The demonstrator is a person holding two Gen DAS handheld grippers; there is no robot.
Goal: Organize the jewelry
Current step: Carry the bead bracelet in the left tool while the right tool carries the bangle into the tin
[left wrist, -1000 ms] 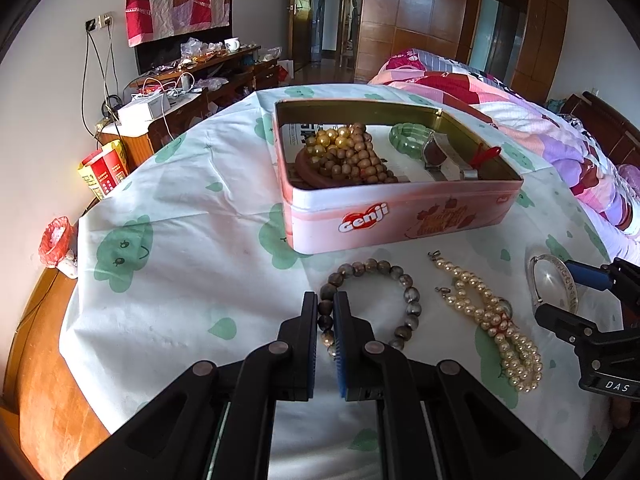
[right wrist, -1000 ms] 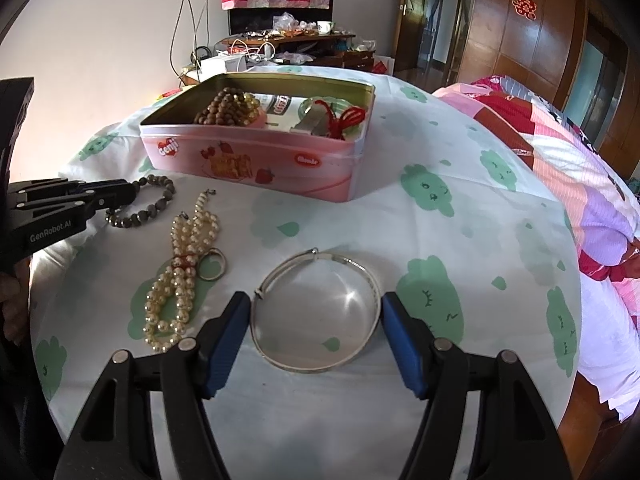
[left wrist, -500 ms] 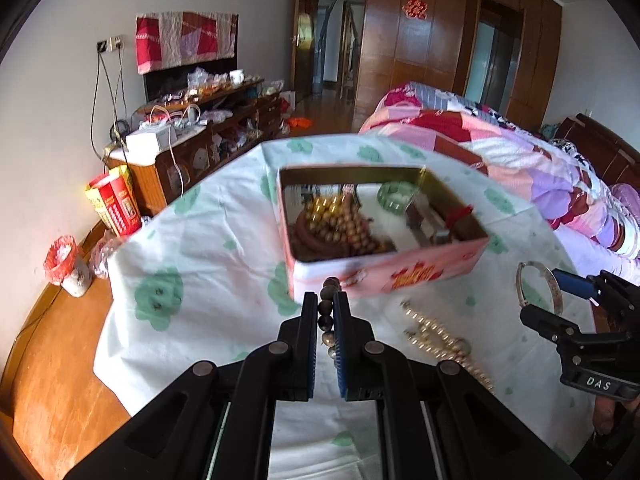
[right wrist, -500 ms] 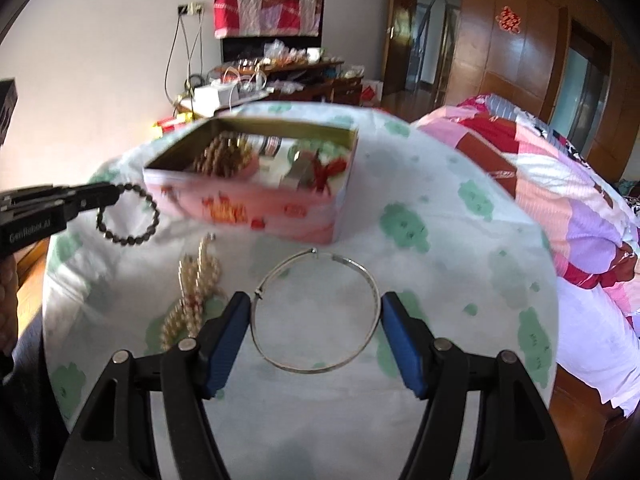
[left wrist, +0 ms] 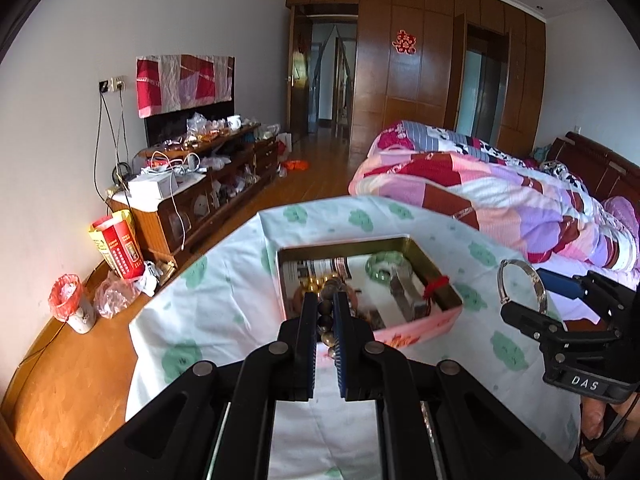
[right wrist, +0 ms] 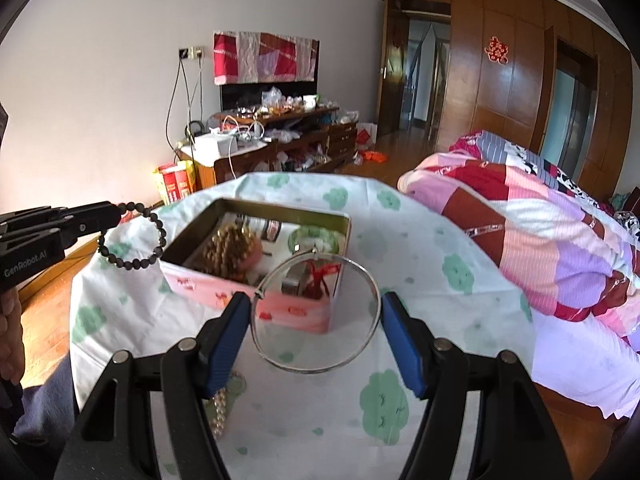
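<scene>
My left gripper point(left wrist: 324, 308) is shut on a dark bead bracelet point(left wrist: 326, 320) and holds it in the air just in front of the pink tin box point(left wrist: 416, 326). The bracelet point(right wrist: 132, 240) hangs from that gripper in the right wrist view, left of the tin point(right wrist: 256, 300). My right gripper point(right wrist: 316, 320) holds a silver bangle point(right wrist: 316, 368) between its blue pads, lifted above the table in front of the tin. In the left wrist view the bangle point(left wrist: 520, 284) stands upright to the tin's right. The tin holds gold beads point(right wrist: 232, 248), a green bangle point(left wrist: 386, 268) and a red-tied item.
A pearl necklace point(right wrist: 220, 408) lies on the white cloth with green prints point(right wrist: 452, 272), under my right gripper's left finger. A bed with a patchwork quilt point(right wrist: 540, 224) is to the right. A cluttered wooden cabinet point(left wrist: 192, 184) stands at the far left wall.
Both grippers have risen off the table. The left lifted the dark bead bracelet and moved it toward the tin. The right lifted the silver bangle off the cloth.
</scene>
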